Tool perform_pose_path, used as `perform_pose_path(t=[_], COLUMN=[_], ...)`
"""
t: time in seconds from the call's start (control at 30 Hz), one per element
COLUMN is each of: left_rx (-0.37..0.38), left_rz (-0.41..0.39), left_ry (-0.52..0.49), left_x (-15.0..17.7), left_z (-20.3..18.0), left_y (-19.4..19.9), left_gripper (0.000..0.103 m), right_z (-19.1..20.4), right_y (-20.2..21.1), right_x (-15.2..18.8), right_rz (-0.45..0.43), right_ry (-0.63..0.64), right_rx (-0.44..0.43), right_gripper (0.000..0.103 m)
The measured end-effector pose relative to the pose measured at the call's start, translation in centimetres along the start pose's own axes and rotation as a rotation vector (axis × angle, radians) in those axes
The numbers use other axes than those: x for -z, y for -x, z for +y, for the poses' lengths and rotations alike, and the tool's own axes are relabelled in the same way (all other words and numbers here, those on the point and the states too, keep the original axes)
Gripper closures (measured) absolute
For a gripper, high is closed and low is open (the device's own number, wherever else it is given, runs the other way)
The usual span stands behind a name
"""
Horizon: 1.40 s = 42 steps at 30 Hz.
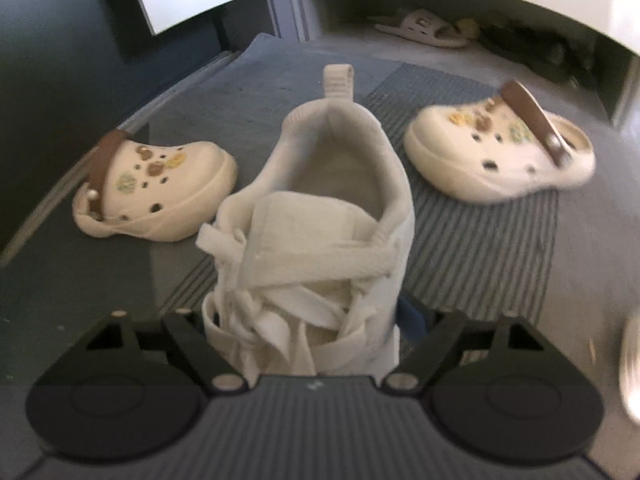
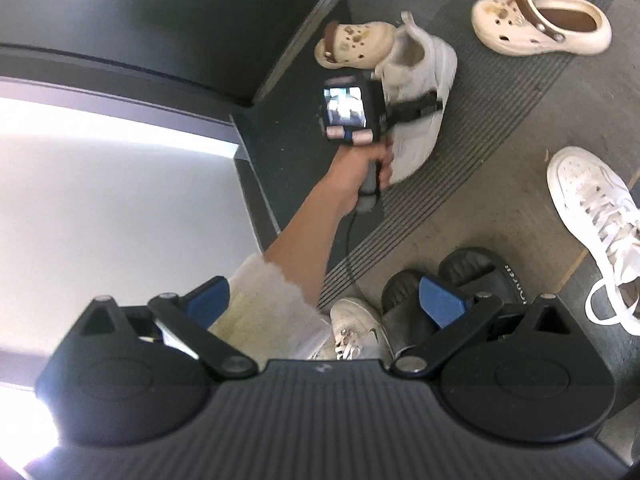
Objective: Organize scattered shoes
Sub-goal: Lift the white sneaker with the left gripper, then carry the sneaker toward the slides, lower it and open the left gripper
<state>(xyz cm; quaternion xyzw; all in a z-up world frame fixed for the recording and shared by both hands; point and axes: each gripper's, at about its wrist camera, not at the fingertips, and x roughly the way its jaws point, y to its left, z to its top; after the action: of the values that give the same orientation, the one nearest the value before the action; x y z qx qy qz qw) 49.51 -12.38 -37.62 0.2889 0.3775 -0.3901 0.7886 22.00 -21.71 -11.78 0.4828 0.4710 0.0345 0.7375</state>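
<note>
Flanking cream clogs [image 1: 156,188]; sneaker [image 1: 316,232] between

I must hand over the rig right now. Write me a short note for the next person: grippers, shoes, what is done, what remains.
Left gripper: straddles the laced front of a white sneaker on the striped mat; whether the pads grip yet is unclear.
Right gripper: open, empty, above black slippers.
Two cream clogs lie on either side of the sneaker; a second white sneaker lies off the mat.
Done: nothing visibly sorted. Left: pair and place all shoes.
</note>
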Motion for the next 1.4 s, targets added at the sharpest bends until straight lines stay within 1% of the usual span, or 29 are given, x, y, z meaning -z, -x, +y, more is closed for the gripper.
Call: perform_pose_path(t=[0.07, 0.17, 0.2, 0.27, 0.3, 0.33, 0.43, 0.53, 0.6, 0.73, 0.77, 0.83, 0.87, 0.93, 0.97, 1.03, 1.1, 1.2, 1.3, 1.4], left_rx=[0.056, 0.118, 0.128, 0.138, 0.139, 0.139, 0.135, 0.148, 0.156, 0.13, 0.125, 0.134, 0.136, 0.12, 0.114, 0.075, 0.056, 0.043, 0.047, -0.013], left_rz=[-0.003, -0.006, -0.003, 0.006, 0.017, 0.04, 0.073, 0.077, 0.058, 0.031, 0.033, 0.066, 0.076, 0.099, 0.103, 0.098, 0.092, 0.089, 0.071, 0.061], left_ry=[-0.037, -0.054, -0.063, -0.085, -0.122, -0.19, -0.292, -0.369, -0.388, -0.423, -0.425, -0.39, -0.38, -0.351, -0.345, -0.347, -0.358, -0.332, -0.246, -0.118], left_x=[1.6, 3.8, 4.6, 6.3, 7.1, 8.1, 9.3, 9.9, 9.8, 9.6, 9.5, 9.3, 9.3, 9.1, 9.1, 8.9, 8.7, 8.3, 7.8, 6.6], left_z=[0.0, -0.8, -1.3, -2.7, -3.6, -4.9, -6.8, -8.0, -8.2, -8.7, -8.7, -8.4, -8.4, -8.0, -7.9, -8.0, -8.1, -8.1, -7.7, -7.3], left_y=[2.2, 4.6, 5.2, 6.2, 6.6, 6.8, 6.9, 7.1, 7.2, 6.0, 5.7, 4.8, 4.5, 4.3, 4.3, 4.6, 5.2, 6.2, 8.1, 10.5], left_gripper=[0.019, 0.018, 0.018, 0.018, 0.018, 0.018, 0.018, 0.018, 0.018, 0.016, 0.015, 0.015, 0.013, 0.011, 0.009, 0.005, 0.005, 0.004, 0.004, 0.004], right_z=[0.0, 0.1, 0.2, 0.2, 0.0, -0.2, -0.5, -0.4, 0.0, 0.2, 0.3, 0.4, 0.3, 0.0, -0.1, -0.5, -0.6, -0.6, -0.7, -1.0], right_y=[0.5, 1.0, 1.2, 1.7, 1.9, 2.2, 2.5, 2.3, 2.0, 1.1, 1.0, 1.1, 1.2, 1.7, 1.9, 2.5, 3.0, 3.9, 4.8, 5.9], right_x=[0.3, 0.9, 1.1, 1.3, 1.2, 1.1, 0.9, 0.8, 0.8, 1.1, 1.1, 1.0, 1.0, 0.8, 0.7, 0.6, 0.6, 1.0, 1.0, 0.6], right_rz=[-0.004, 0.004, 0.004, -0.001, -0.011, -0.022, -0.036, -0.041, -0.04, 0.005, 0.01, 0.007, 0.002, -0.013, -0.02, -0.032, -0.036, -0.039, -0.04, -0.066], right_ry=[-0.008, -0.008, 0.0, 0.012, 0.009, 0.004, -0.015, -0.006, 0.013, 0.025, 0.032, 0.049, 0.049, 0.049, 0.05, 0.037, 0.035, 0.049, 0.058, 0.059], right_rx=[-0.009, -0.031, -0.035, -0.038, -0.032, -0.025, -0.024, -0.014, 0.002, -0.001, 0.0, 0.009, 0.018, 0.041, 0.052, 0.056, 0.048, 0.028, 0.017, 0.022], right_gripper=[0.0, 0.0, 0.0, 0.0, 0.0, 0.0, 0.0, 0.0, 0.0, 0.0, 0.0, 0.0, 0.0, 0.0, 0.0, 0.0, 0.0, 0.0, 0.0, 0.0])
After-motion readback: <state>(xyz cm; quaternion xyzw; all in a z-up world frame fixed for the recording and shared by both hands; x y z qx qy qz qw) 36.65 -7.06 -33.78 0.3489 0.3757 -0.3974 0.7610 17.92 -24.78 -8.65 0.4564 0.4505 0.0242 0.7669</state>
